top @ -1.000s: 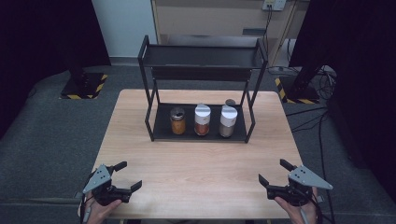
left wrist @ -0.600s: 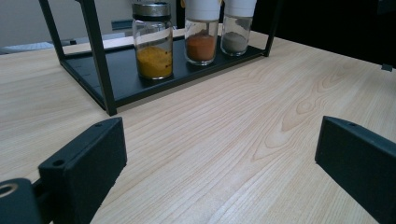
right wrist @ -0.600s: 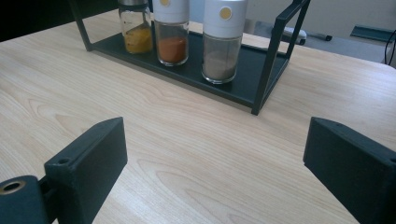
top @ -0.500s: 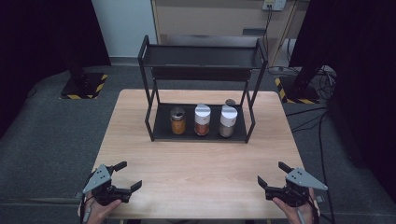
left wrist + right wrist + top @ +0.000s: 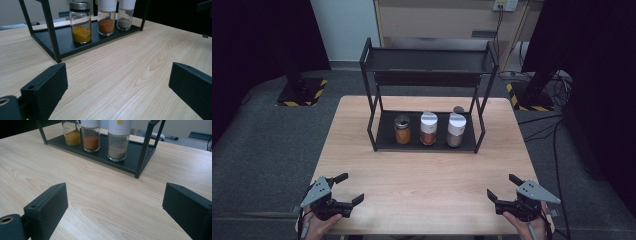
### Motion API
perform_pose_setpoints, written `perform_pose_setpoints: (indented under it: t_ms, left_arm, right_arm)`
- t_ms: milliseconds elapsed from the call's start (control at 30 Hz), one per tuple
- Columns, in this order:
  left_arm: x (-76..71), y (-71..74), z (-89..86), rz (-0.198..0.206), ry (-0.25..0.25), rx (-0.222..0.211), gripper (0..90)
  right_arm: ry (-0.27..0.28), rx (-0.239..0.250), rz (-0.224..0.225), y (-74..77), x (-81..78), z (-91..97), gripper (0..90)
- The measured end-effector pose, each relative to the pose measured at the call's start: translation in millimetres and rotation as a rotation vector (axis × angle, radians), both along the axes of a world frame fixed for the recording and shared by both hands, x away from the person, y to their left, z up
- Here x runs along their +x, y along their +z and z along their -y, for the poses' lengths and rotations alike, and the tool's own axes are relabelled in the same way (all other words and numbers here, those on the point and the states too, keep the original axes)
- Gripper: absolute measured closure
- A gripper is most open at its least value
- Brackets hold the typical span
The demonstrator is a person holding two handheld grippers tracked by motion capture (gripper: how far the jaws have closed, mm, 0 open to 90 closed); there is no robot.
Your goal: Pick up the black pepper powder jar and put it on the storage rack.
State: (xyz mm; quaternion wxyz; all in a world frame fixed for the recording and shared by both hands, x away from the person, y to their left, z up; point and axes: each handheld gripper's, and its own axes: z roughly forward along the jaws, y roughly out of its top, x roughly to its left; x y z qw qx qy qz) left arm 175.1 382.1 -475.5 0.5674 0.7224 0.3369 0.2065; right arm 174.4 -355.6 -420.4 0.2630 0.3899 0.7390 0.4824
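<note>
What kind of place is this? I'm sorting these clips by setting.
Probably a lab or recording studio, not a kitchen: a lone wooden table with a spice rack, black curtains, loose floor cables and hazard-taped stand bases.

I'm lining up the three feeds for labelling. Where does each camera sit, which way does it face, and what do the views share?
High view: above the near table edge, looking forward and down at the rack; both hands hold the left gripper and right gripper.
Left gripper view: low over the table, facing the yellow spice jar; own open fingers frame it.
Right gripper view: low, facing the grey spice jar; own open fingers.
Shared: rack and three jars.
</note>
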Motion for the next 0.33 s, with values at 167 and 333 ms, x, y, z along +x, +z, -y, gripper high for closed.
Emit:
perform_pose_setpoints:
  t_ms: [167,333]
  left_arm:
    - [0.1,0.1,0.1,0.0,0.0,0.001,1.2]
    - [-0.1,0.1,0.1,0.0,0.001,0.001,1.2]
  right_arm:
    - [0.0,0.0,-0.001,-0.3,0.4,-0.1,6.1]
    - [-0.001,0.002,-0.003,-0.6,0.9,0.2,6.1]
